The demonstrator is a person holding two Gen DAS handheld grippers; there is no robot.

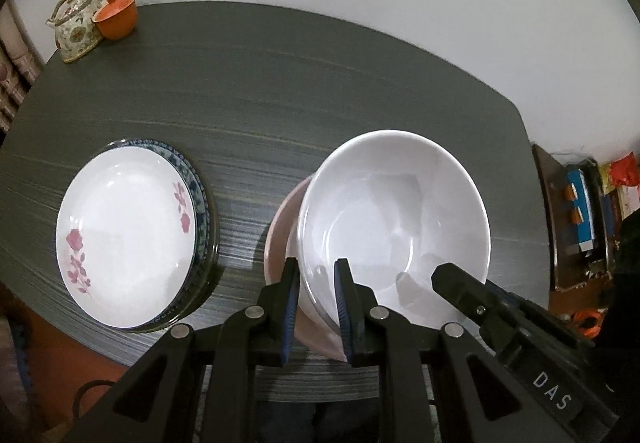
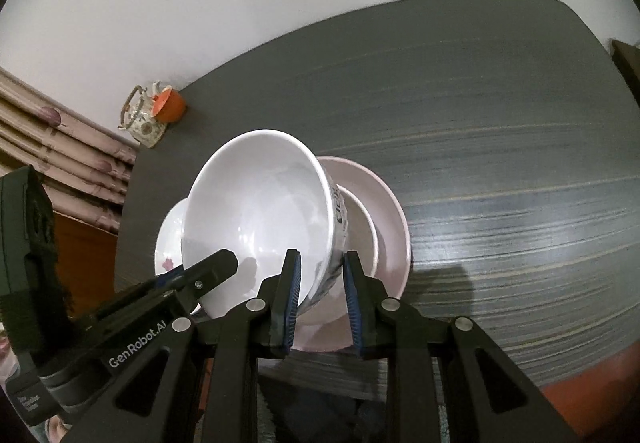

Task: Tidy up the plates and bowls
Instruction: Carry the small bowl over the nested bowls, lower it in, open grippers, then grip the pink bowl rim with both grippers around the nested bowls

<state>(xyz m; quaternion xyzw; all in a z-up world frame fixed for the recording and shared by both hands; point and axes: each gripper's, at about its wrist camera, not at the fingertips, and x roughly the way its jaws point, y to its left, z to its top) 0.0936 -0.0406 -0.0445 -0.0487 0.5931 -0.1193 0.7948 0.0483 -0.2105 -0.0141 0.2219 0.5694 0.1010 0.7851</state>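
Left gripper (image 1: 318,307): jaws clamped on near rim of white bowl (image 1: 394,227), lower centre of left view; one pad inside, one outside.
Right gripper (image 2: 322,303): jaws straddling same bowl's wall, lower centre of right view; looks gripped, outer pad contact not fully clear.
White bowl: tilted, held over pink bowl (image 2: 384,243), centre of both views; patterned outer wall visible in right view. Seated or hovering: can't tell.
Plate stack: floral plate (image 1: 124,235) atop blue-rimmed plate (image 1: 202,203), left of left view, apart from bowls.
Table (image 1: 320,83): dark, striped; mostly bare at upper right.
Background: teapot (image 1: 76,23) + orange cup (image 1: 118,17), upper left, well apart.
Step (est.): nesting white bowl into pink one.
Risk 1: smooth glazed rim + thin pinch → slip, drop onto pink bowl, chip.
Risk 2: uneven release btwn grippers → bowl tips, lands crooked.
Risk 3: two grips pulling opposite → twist out of pads.
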